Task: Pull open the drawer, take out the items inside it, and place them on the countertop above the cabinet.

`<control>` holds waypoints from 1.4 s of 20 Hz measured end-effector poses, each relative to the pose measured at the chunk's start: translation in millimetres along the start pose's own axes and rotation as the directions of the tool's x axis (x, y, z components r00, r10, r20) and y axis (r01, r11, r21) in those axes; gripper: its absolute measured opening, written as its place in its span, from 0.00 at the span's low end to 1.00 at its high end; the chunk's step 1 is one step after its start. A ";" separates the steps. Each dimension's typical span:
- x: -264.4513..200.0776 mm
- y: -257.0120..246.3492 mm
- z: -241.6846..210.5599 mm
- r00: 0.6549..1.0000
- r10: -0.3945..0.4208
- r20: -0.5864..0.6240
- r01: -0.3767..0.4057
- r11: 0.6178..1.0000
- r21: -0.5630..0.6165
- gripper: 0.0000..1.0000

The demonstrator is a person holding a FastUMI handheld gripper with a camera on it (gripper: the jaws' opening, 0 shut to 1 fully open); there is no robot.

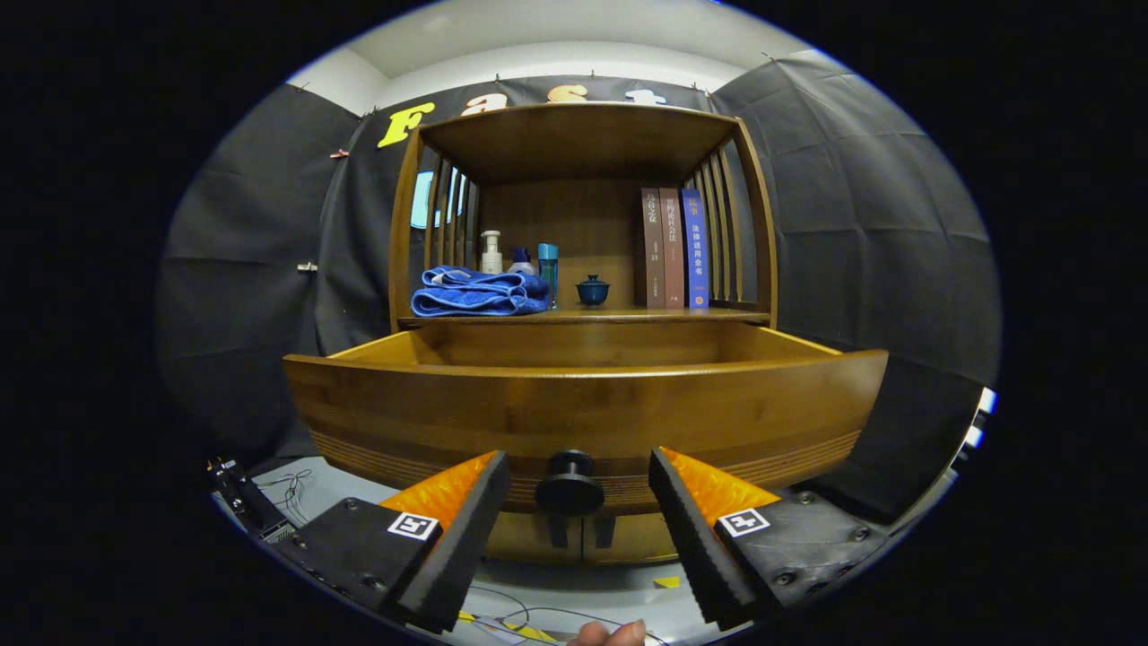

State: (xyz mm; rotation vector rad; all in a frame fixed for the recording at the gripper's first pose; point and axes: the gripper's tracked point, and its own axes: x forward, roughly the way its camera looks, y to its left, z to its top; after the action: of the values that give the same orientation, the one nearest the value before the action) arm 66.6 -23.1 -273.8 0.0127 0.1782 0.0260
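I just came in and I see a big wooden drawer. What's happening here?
A person is holding a gripper in front of a wooden cabinet. The drawer is pulled out, and its round black knob sits between the open fingers, not squeezed. From here you can't see what is inside the drawer. On the countertop above it are a folded blue towel, some bottles, a little teal cup and three books.

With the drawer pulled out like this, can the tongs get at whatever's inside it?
Probably not from here. The tongs hang open, low, on either side of the drawer knob, and the drawer front stands between them and the inside. Lifting over that front should clear the way; the contents are hidden.
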 end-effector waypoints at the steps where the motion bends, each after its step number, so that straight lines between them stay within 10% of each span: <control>1: -4.8 -2.4 10.0 1.000 0.001 0.003 -0.001 1.000 -0.003 0.97; 13: 51.2 -14.5 128.7 0.964 0.076 -0.254 -0.083 0.996 -0.018 0.98; 19: 133.1 -18.2 104.5 0.860 0.084 -0.503 -0.073 0.996 0.043 0.98; 28: 199.2 -25.5 1.9 0.613 0.032 -0.790 0.002 0.999 0.043 1.00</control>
State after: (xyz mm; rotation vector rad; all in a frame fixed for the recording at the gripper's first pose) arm 263.5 -43.2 -307.6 0.0428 1.0898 0.0443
